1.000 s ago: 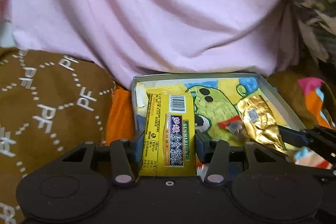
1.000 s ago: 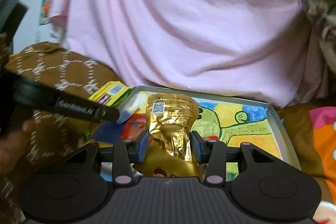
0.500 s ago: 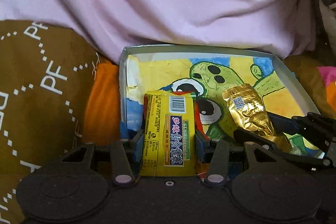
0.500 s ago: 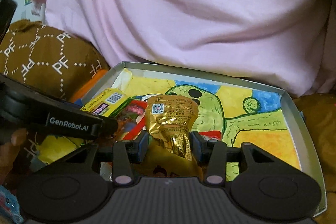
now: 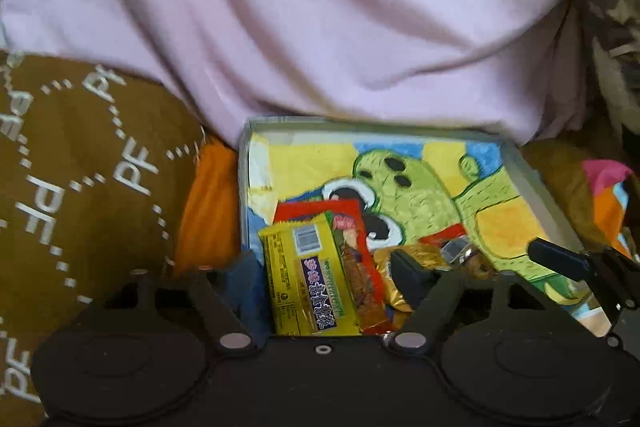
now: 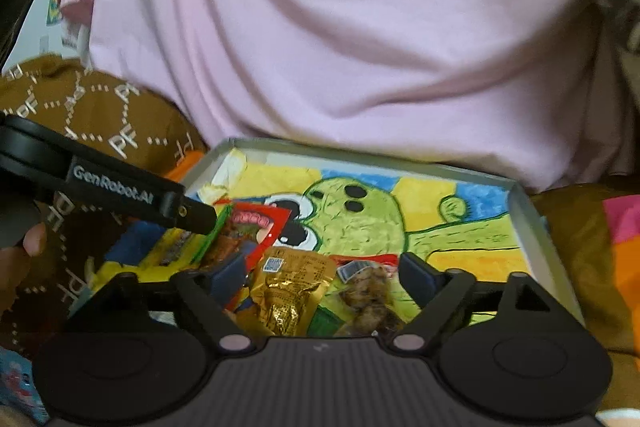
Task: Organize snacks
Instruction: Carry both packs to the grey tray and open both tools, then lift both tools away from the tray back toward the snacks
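A grey box lid (image 5: 532, 167) with a green cartoon drawing holds the snacks; its rim also shows in the right wrist view (image 6: 524, 203). My left gripper (image 5: 324, 275) is open over its near left corner. A yellow snack bar (image 5: 308, 287) lies loose between its fingers on a red packet (image 5: 360, 267). My right gripper (image 6: 320, 271) is open over the near edge. A gold foil pouch (image 6: 288, 287) and a clear packet of brown snack (image 6: 368, 291) lie between its fingers. The red packet (image 6: 256, 227) lies left of them.
A pink cloth (image 5: 320, 27) hangs right behind the box. A brown patterned cushion (image 5: 72, 167) and an orange cloth (image 5: 208, 211) lie to the left. A colourful cloth (image 6: 624, 235) lies to the right. The left gripper's arm (image 6: 120, 187) crosses the right wrist view.
Both grippers have opened. The yellow bar has dropped from the left gripper and the gold pouch from the right gripper; both now lie in the box.
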A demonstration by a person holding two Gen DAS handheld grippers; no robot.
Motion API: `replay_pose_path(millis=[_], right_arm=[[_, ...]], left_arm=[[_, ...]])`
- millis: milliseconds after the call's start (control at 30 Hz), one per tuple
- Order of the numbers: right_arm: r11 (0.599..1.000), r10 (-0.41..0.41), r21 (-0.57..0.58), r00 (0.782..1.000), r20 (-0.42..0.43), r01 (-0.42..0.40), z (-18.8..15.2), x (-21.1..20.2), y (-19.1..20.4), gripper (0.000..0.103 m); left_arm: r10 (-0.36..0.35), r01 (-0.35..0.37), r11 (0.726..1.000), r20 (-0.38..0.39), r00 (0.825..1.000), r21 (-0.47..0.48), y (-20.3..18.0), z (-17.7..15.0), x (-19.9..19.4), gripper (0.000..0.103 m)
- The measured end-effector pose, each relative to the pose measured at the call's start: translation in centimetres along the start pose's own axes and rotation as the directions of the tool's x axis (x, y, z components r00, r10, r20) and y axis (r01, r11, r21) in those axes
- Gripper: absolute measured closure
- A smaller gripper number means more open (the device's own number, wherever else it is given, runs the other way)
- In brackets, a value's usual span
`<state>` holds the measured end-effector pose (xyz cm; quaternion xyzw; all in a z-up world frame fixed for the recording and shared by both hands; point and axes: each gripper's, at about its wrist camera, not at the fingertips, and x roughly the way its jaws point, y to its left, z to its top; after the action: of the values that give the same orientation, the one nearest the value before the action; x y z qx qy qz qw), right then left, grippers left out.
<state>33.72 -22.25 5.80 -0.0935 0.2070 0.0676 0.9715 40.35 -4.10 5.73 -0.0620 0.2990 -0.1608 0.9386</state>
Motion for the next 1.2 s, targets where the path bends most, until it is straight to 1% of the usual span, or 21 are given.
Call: replay_pose_path(millis=[133, 200, 267, 367, 500, 700, 867, 967, 1200], right_arm=[[1.000, -0.016, 0.013, 0.997, 0.080, 0.015, -0.1, -3.8, 0.0, 0.004], [1.000, -0.013, 0.016, 0.993, 0.114, 0.011, -0.1, -5.9, 0.3, 0.001], [1.000, -0.009, 0.010, 0.989, 0.145, 0.008, -0.2, -7.8, 0.7, 0.000], [1.000, -0.003, 0.006, 0.983, 0.183, 0.002, -0.4, -10.9, 1.3, 0.000], [0.999, 0.004, 0.044, 0.977, 0.211, -0.013, -1.0, -14.5, 1.6, 0.000], [0.992, 0.005, 0.122, 0.978, 0.208, -0.031, -2.9, -19.0, 1.8, 0.000], [0.987, -0.006, 0.158, 0.984, 0.176, -0.022, -5.2, -21.4, 2.1, 0.000], [0.987, -0.005, 0.157, 0.989, 0.149, -0.019, -6.8, -22.7, 2.5, 0.000], [0.995, 0.007, 0.103, 0.996, 0.091, -0.017, -10.2, -24.7, 3.8, 0.000]], left_arm=[[0.013, -0.014, 1.000, 0.072, 0.997, 0.025, -0.2, -0.5, -3.5, 0.013], [0.023, -0.027, 0.999, 0.112, 0.993, 0.030, -0.2, -0.9, -5.5, 0.005], [0.026, -0.031, 0.999, 0.146, 0.989, 0.034, -0.2, -1.4, -7.4, 0.005], [0.027, -0.035, 0.999, 0.177, 0.984, 0.041, -0.3, -2.1, -10.0, 0.001], [0.030, -0.041, 0.998, 0.219, 0.975, 0.045, -0.5, -3.8, -13.6, 0.001], [0.041, -0.062, 0.995, 0.256, 0.966, 0.078, -0.8, -7.4, -18.1, 0.001], [0.042, -0.068, 0.993, 0.250, 0.967, 0.097, -0.8, -10.5, -20.7, 0.001], [0.044, -0.069, 0.993, 0.234, 0.971, 0.100, -0.5, -12.4, -21.8, 0.001], [0.057, -0.075, 0.993, 0.183, 0.982, 0.091, 0.3, -16.1, -23.1, 0.001]])
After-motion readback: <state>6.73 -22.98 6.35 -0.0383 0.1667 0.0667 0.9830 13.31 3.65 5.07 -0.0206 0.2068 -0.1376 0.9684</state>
